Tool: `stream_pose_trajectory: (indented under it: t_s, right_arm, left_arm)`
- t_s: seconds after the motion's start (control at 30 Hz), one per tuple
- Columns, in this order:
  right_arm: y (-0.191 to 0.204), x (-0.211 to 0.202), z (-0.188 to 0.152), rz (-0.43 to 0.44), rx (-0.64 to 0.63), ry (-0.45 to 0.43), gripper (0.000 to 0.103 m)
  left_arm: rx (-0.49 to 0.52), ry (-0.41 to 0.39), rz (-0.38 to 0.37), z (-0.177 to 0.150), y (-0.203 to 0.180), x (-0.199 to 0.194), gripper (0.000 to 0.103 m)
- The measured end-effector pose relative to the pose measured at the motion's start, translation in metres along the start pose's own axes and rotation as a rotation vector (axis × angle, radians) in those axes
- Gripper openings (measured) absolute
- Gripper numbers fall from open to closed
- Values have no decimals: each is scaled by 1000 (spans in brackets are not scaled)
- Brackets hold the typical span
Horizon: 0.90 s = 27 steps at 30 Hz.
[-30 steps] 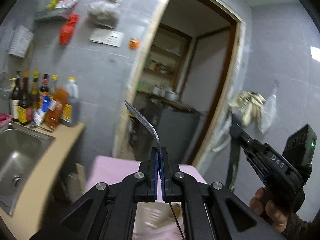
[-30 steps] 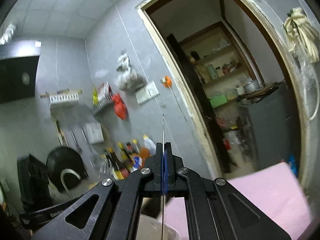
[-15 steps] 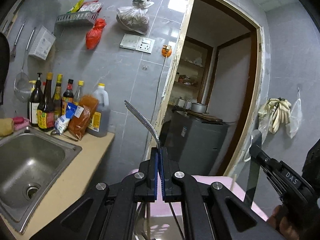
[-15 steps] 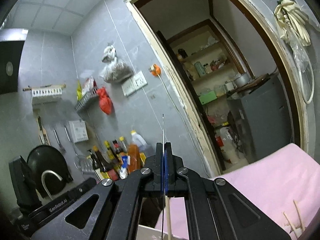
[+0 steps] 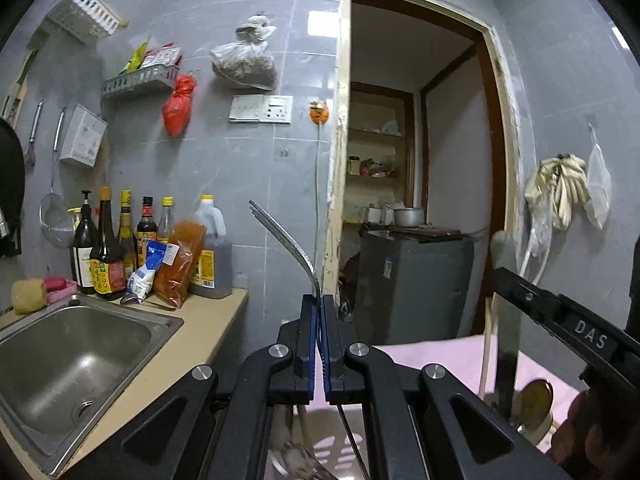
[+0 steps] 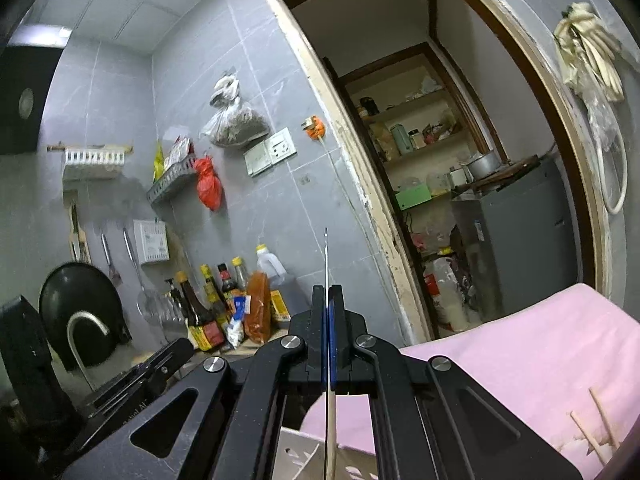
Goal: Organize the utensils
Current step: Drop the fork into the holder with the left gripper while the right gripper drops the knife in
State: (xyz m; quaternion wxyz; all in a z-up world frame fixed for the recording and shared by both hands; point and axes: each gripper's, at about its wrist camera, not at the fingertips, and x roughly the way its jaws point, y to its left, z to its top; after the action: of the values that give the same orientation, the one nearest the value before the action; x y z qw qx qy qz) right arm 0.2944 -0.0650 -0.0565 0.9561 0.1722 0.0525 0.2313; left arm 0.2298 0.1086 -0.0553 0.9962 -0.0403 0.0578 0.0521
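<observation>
My left gripper point(image 5: 319, 305) is shut on the handle of a metal fork point(image 5: 280, 232), whose tines rise up and to the left. My right gripper point(image 6: 328, 294) is shut on a flat metal utensil point(image 6: 326, 256), seen edge-on there. In the left wrist view that utensil point(image 5: 505, 320) hangs upright from the right gripper point(image 5: 506, 280), a broad strip with a rounded top. Below both grippers stands a white slotted utensil holder point(image 6: 304, 454) with a chopstick point(image 5: 485, 352) and a brass-coloured spoon point(image 5: 536, 400) in it.
A pink cloth point(image 6: 520, 348) covers the table, with wooden chopsticks point(image 6: 592, 428) lying on it. To the left are a steel sink point(image 5: 72, 356), sauce bottles point(image 5: 120, 248) on a beige counter point(image 5: 192, 344), and a doorway with a grey cabinet point(image 5: 412, 280).
Both grippers have sunk, each still shut on its utensil. In the left view the right gripper's utensil has come lower and nearer the holder. The holder now shows under both grippers.
</observation>
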Motion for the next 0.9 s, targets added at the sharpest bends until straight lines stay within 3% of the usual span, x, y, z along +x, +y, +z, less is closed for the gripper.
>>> stream_pose_trajectory:
  t_s: [0.23, 0.33, 0.4, 0.43, 0.47, 0.6, 0.77, 0.9]
  right_arm:
    - [-7, -8, 2, 32, 6, 62, 6]
    - [-12, -19, 12, 31, 3, 71, 16]
    - [-13, -28, 21, 22, -10, 66, 18]
    - [-13, -31, 25, 11, -21, 66, 20]
    - [-13, -33, 29, 3, -31, 70, 25]
    - [-15, -49, 49, -30, -73, 86, 37]
    - [-19, -77, 78, -82, -137, 89, 60]
    - [-26, -98, 97, -126, -171, 83, 76]
  left_arm:
    - [-42, 123, -51, -1, 7, 0, 7]
    - [-55, 172, -64, 1, 9, -3, 22]
    - [-68, 190, -89, 5, 9, -8, 38]
    - [-64, 197, -90, 7, 7, -10, 51]
    - [-63, 196, -82, 9, 5, -13, 56]
    - [-88, 217, -83, 22, -3, -24, 64]
    - [-110, 196, -91, 45, -18, -38, 87]
    - [-123, 188, -90, 61, -38, -47, 100]
